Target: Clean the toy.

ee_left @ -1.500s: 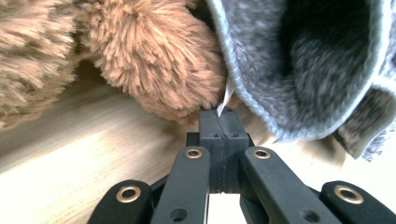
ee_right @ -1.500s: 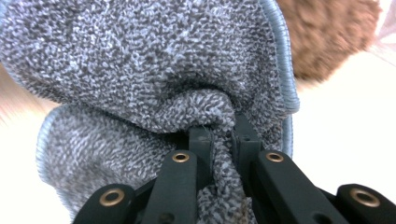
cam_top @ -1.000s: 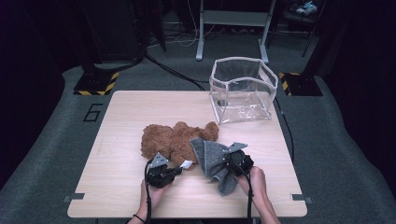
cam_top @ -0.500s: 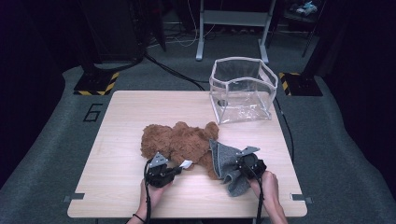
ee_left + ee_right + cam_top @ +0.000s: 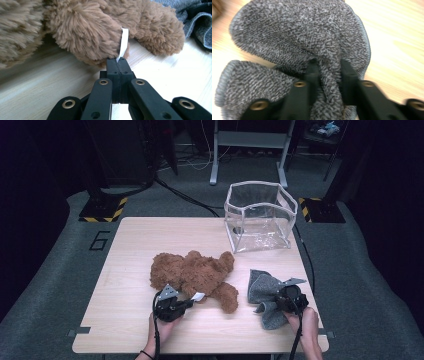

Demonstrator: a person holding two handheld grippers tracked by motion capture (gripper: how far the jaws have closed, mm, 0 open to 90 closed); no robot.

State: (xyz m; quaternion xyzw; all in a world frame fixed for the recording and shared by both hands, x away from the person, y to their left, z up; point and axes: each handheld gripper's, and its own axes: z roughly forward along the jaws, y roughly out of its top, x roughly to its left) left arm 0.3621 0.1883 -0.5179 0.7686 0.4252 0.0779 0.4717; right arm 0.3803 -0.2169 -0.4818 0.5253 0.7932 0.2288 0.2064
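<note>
A brown teddy bear point(image 5: 195, 272) lies in the middle of the wooden table point(image 5: 135, 250). My left gripper point(image 5: 187, 302) is at its near side, shut on the bear's white tag point(image 5: 123, 43), which runs up from the closed tips point(image 5: 119, 61) to the fur point(image 5: 82, 30). A crumpled grey knitted cloth point(image 5: 262, 287) lies right of the bear, apart from it. My right gripper point(image 5: 287, 297) is on its near right part. Its jaws have just been opening and stand a little apart point(image 5: 328, 65), with a fold of the cloth point(image 5: 299, 32) loose between them.
A clear plastic box point(image 5: 260, 217) with white edging stands open at the table's far right. The table's right edge is close beside the cloth. Bare wood lies to the left and behind the bear. Dark floor, cables and stands surround the table.
My right gripper has dragged the grey cloth to the right, off the bear's side, so a gap of table shows between them. The left gripper and bear have stayed put.
</note>
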